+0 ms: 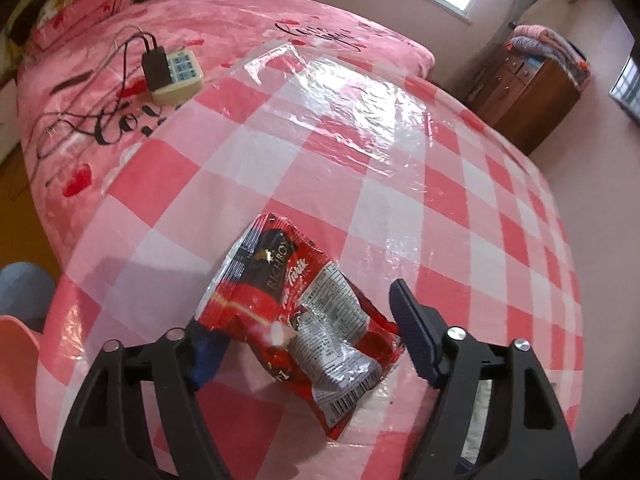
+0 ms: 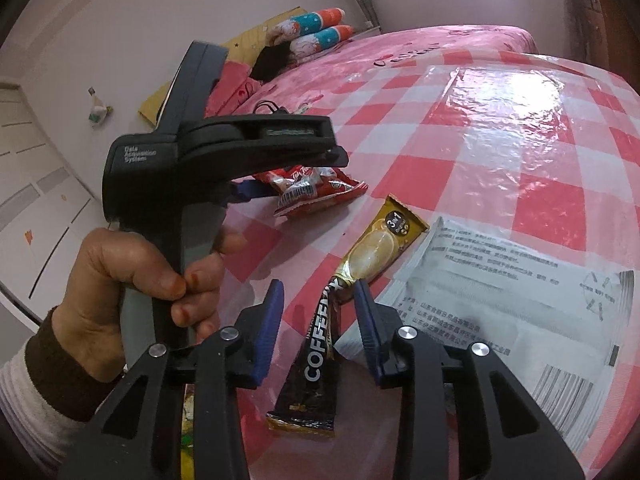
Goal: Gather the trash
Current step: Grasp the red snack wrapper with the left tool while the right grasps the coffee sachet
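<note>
We're over the checked plastic tablecloth (image 1: 400, 200) with 2 pieces of trash lined up, 1 per gripper.

On our left, the left gripper (image 1: 304, 344) straddles the red snack wrapper (image 1: 296, 312). The crumpled wrapper lies on the cloth, and it sits right between the blue pads (image 1: 412, 332). The right-hand pad stands just clear of the wrapper's edge, with cloth showing between them; the other pad is half hidden behind the foil, so we read the jaws as apart, bracketing the wrapper but not yet pinching it. From the other camera we see the person's hand (image 2: 132, 280) wrapped around that gripper's handle, tilting it down at the wrapper (image 2: 316, 192).

On our right, the right gripper (image 2: 318, 316) is lined up on the coffee sachet (image 2: 360, 276). The sachet lies folded across the cloth, gold half pointing away, black half running back between the jaws. The right-hand pad looks to be touching the sachet at the fold, while the left-hand pad (image 2: 270, 328) stands off with clear cloth in the gap. So these jaws are narrowed but not clamped. The fold is a sensible spot to pinch, we'd say, since it stands up off the slick plastic.

Just beside the sachet lies a grey printed mailer bag (image 2: 520, 300), untouched. Farther off on the pink bedspread (image 1: 200, 12) rests a power strip (image 1: 172, 76).
</note>
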A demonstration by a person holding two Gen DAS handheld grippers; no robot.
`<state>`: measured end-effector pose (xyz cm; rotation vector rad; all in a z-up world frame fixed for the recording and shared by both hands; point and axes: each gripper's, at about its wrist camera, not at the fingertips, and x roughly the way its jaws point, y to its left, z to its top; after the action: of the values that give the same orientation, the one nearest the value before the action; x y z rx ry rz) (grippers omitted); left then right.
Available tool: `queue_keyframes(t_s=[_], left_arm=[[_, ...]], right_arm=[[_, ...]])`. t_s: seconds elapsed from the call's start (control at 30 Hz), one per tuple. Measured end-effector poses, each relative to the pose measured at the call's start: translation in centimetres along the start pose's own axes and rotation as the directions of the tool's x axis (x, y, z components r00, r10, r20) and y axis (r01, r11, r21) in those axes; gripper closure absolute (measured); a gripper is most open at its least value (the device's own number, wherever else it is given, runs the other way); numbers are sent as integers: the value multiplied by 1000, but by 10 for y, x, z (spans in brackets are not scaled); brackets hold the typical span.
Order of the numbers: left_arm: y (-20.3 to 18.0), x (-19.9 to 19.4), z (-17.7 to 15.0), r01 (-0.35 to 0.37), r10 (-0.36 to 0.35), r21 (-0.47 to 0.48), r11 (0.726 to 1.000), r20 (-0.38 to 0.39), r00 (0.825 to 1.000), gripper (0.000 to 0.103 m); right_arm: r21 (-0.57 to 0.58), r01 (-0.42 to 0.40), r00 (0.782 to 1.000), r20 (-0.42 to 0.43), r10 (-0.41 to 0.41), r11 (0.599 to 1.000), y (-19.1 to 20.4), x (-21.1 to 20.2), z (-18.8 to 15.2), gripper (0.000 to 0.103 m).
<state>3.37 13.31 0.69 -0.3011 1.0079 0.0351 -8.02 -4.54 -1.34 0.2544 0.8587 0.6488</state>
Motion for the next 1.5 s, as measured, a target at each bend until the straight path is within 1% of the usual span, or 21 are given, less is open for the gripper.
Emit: queue_keyframes(t_s=[0.03,0.07,0.13,0.2,0.23,0.3,0.5,0.77,0.9,1.13,1.33,1.5], left_arm=[[-2,0,-1,-23,23,12,1000,6,1000,41],[-2,0,-2,-35,35,19,999,11,999,43],[-3,-1,-3,-36,36,18,999,20,999,44],[-3,-2,-4,-35,35,17,999,28,999,46],[-3,-2,-4,-34,33,17,999,32,999,47],[-3,-4,-6,-31,30,19,999,43,999,48],[0,-9,-9,-7,6,9,1000,60,998,52],[20,-18,-13,33,-30,-39,999,64,997,53],[29,-27,-19,46,-43,-44,998,73,996,53],[45,-46,-29,81,-76,-51,995,83,994,53],[61,-63,-41,108,-103,-54,993,87,991,53],[76,-74,-51,125,-120,-60,990,91,989,53]], right_arm=[[-11,8,1000,-2,-8,1000,2,2,0,65],[-22,14,1000,-4,-14,1000,4,3,0,65],[-36,23,1000,-10,-24,999,8,6,0,66],[-56,45,999,-22,-46,997,12,11,0,70],[-62,53,998,-26,-54,997,13,12,-1,70],[-65,64,997,-31,-66,996,13,15,-1,76],[-72,70,996,-44,-73,995,12,19,-1,88],[-65,55,998,-29,-57,996,8,17,1,91],[-61,50,999,-8,-50,997,8,12,0,91],[-49,17,1000,25,-16,999,5,4,1,92],[-9,-37,998,43,37,999,-1,-2,3,92],[28,-45,998,49,44,999,-4,-5,3,92]])
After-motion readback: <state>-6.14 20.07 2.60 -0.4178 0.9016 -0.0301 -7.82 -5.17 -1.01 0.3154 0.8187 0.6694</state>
